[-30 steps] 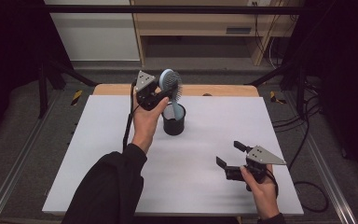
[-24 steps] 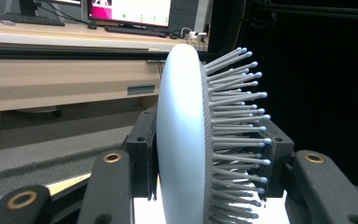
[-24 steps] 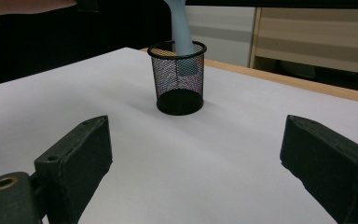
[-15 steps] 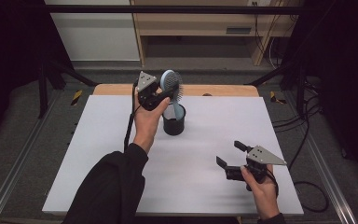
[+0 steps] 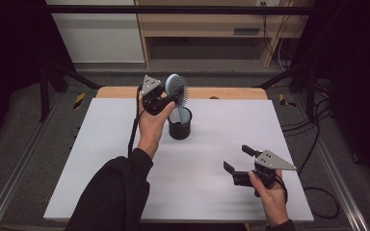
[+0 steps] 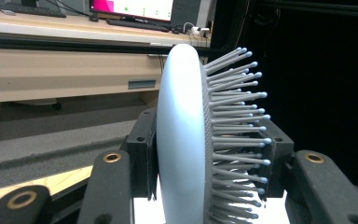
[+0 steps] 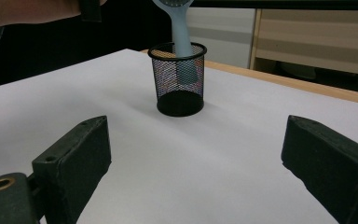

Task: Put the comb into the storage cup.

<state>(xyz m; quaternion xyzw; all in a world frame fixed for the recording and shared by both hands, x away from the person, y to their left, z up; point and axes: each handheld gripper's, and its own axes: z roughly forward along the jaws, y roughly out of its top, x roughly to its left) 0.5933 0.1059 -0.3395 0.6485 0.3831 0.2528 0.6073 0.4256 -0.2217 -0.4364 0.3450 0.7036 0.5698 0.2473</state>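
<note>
From the high view: the left hand-held gripper (image 5: 166, 98) is up over the far middle of the bench (image 5: 101, 159), clamped on the head of a pale blue hairbrush (image 5: 176, 89). The brush stands nearly upright with its handle poking down into a black mesh cup (image 5: 179, 129), and the cup is sitting on the white sheet just past the person's left hand (image 5: 150, 126). The right hand-held gripper (image 5: 236, 161) is parked well apart, near the front right of the bench, jaws spread wide with nothing in them.

Left gripper view: this one's basically a brush close-up. The hairbrush (image 6: 182, 140) sits edge-on between the two black jaws, one pad pressing on the smooth back and the other into the bristle side. So the jaws are closed tight on the brush head, no slack that I can see.

Right gripper view: looking across the bench at the mesh cup (image 7: 177, 79) from low down. You can see the brush handle (image 7: 182, 32) going in over the rim and its end showing through the mesh, but I can't tell if it's touching the bottom. This gripper's jaws stand wide apart at the bottom corners, empty.

My read: the brush is being stood in the cup, and it's nearly there. Next move would be to ease it down until the handle rests, then let go gently so the brush leans on the rim without tipping that light cup.
</note>
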